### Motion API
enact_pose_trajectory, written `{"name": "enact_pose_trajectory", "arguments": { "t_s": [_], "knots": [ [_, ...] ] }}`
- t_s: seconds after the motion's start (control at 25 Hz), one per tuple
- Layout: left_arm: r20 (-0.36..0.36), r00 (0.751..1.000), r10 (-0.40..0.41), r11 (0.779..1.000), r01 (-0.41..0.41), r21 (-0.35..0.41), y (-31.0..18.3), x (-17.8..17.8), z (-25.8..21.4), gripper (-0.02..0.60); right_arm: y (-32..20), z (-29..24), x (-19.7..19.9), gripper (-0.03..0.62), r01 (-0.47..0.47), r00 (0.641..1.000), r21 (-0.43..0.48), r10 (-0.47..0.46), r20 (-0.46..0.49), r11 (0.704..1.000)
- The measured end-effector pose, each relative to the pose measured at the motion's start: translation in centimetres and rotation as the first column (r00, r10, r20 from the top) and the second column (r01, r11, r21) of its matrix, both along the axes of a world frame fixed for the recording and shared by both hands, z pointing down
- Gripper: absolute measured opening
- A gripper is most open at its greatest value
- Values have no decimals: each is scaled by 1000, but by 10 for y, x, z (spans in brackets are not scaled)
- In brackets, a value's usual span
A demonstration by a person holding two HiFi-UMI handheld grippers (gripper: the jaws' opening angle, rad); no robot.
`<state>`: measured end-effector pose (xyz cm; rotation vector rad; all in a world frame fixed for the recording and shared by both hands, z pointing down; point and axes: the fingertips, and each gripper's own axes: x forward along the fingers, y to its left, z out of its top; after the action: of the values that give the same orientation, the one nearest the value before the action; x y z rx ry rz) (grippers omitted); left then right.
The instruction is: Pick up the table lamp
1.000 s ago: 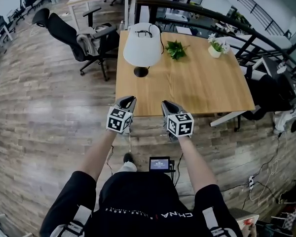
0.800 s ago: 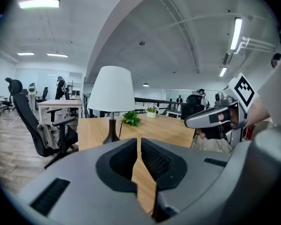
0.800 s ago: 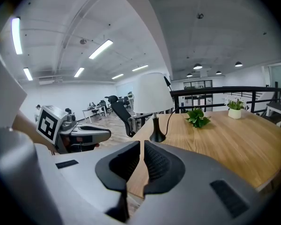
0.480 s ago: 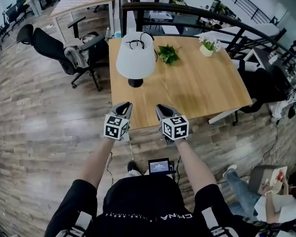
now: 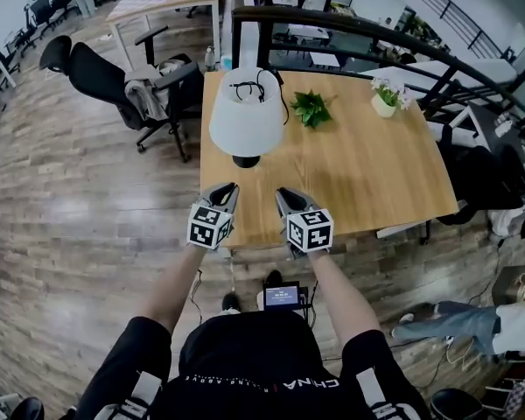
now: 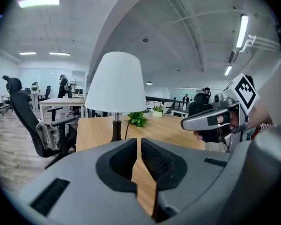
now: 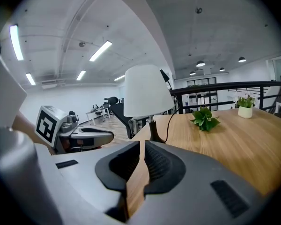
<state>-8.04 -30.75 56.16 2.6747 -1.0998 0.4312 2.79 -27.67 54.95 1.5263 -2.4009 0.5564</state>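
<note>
Both shut, nothing between the ribbed black pads. My left gripper [image 5: 228, 189] and right gripper [image 5: 283, 194] sit side by side over the near edge of the wood-grain table [image 5: 359, 160]. The table lamp [image 5: 245, 116] stands ahead, apart from both: smooth white tapered shade, dark round base, black cord [image 7: 169, 124].

Only one print is legible, in the head view: white capitals reading "CHNA" on the chest of the person's black shirt [image 5: 271, 370]; the smaller line of print beside them is too small to read; the marker cube [image 5: 211, 226] on the left gripper [image 5: 231, 187] and the second marker cube [image 5: 310, 230] on the right gripper [image 5: 283, 192] bear black-and-white square codes, without letters or numbers; the small screen [image 5: 282, 295] by the person's feet is lit, but its content is illegible.
</note>
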Motion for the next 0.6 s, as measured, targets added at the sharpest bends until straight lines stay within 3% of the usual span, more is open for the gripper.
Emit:
{"name": "enact_pose_trajectory", "arguments": {
  "t_s": [0.28, 0.6],
  "knots": [
    [17, 995, -94, 996, 94, 7, -46, 27, -5, 21, -63, -12, 35, 48, 74, 997, 23, -75, 26, 997],
    [43, 984, -173, 985, 173, 8, -75, 41, -6, 21, -106, -6, 43, 48, 161, 985, 7, -161, 59, 987]
  ]
}}
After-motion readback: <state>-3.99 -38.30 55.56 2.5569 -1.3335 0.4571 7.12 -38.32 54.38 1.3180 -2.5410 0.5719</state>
